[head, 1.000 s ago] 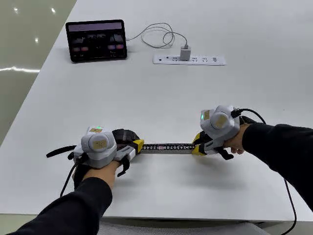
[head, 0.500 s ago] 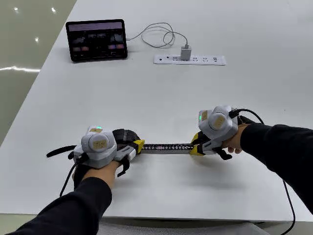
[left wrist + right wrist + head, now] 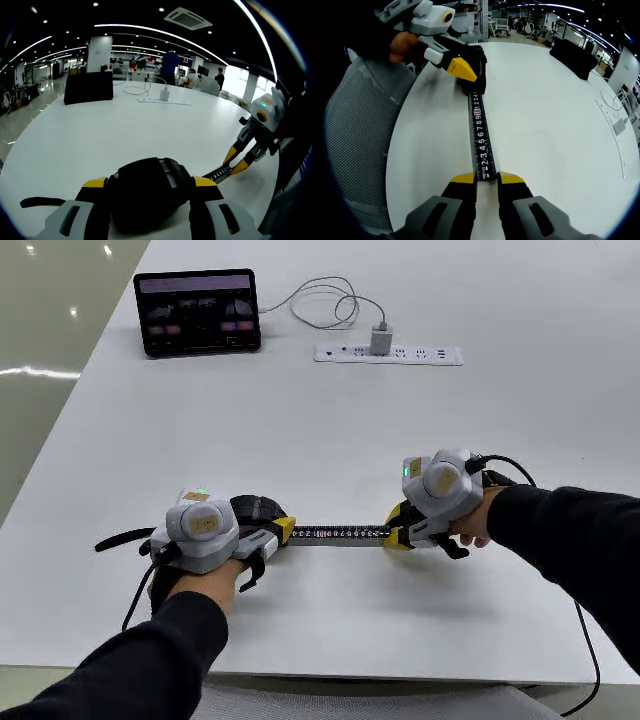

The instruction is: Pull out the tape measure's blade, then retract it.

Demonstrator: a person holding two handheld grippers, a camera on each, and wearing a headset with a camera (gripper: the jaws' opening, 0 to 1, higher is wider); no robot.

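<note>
White table (image 3: 330, 440) holds tape measure (image 3: 150, 190), blade (image 3: 481, 135) reading 2–9.

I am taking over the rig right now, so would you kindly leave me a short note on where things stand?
The left gripper has its jaws shut on the black tape measure case, which rests on the white table.
The right gripper has its jaws shut on the tip of the black numbered blade.
The blade is out and lies flat along the table between the two grippers.
Done: blade pulled out.
Left: ease the blade back into the case, then let go.
</note>
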